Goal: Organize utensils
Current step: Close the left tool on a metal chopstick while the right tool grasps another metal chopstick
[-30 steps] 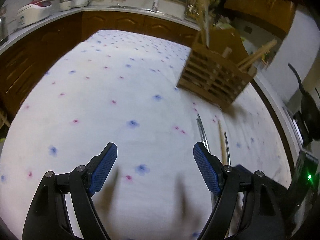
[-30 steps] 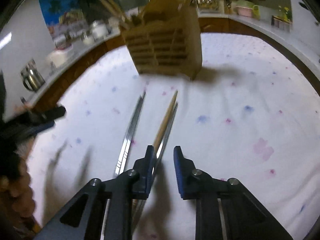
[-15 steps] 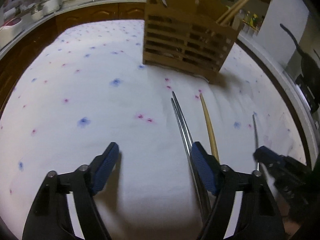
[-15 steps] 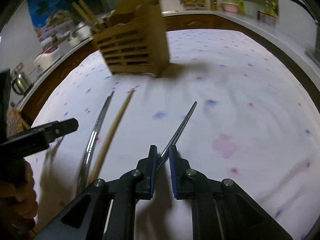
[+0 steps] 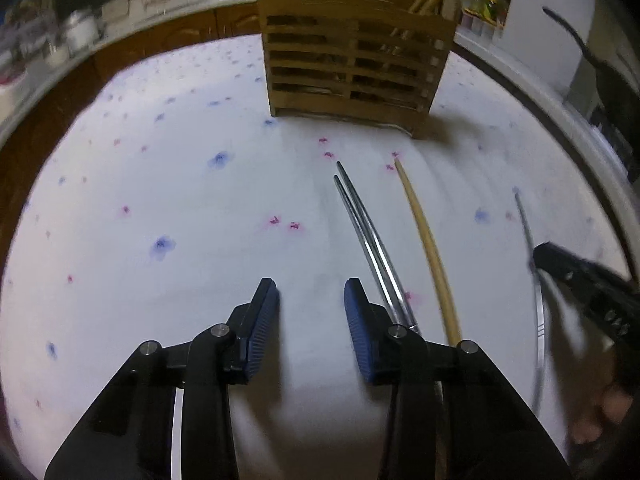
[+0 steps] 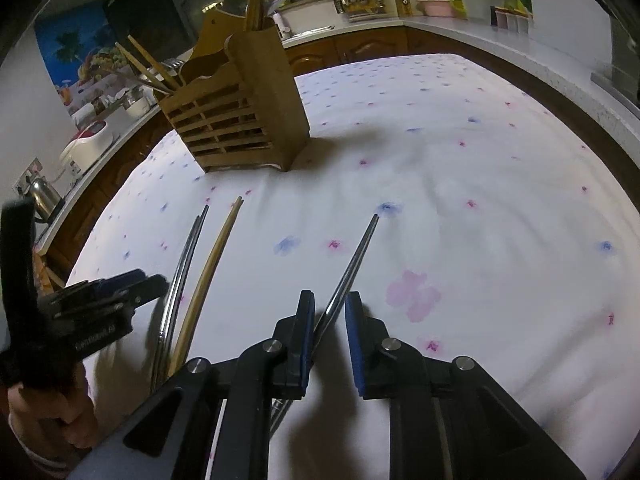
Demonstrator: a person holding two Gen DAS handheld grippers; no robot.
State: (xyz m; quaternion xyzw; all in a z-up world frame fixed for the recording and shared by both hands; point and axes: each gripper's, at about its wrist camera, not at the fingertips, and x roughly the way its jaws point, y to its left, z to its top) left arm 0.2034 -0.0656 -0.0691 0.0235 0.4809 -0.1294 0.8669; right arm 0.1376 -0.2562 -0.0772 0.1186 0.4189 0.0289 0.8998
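We are at the gathering stage: the loose chopsticks lie on the flowered cloth covering the bench, all pointing roughly toward the slatted wooden caddy that stands upright at the far side with several handles already sticking out of it.

The left claw hangs low over bare cloth. Its jaws have just been closing and now stand partly open with nothing between them. The pair of steel chopsticks lies just outside its right finger, so we judge it needs a small sideways shift before it can pinch them.

The right claw straddles 1 single steel chopstick near its thick end. Its jaws have just been opening a little, and the stick rests against the left pad with a clear gap to the right one, so this is a loose cradle and no firm grip.

Between the 2 claws lie the wooden chopsticks (1 or 2, we cannot tell), untouched. Gripping near the thick end would leave the tips free to drop into the caddy.
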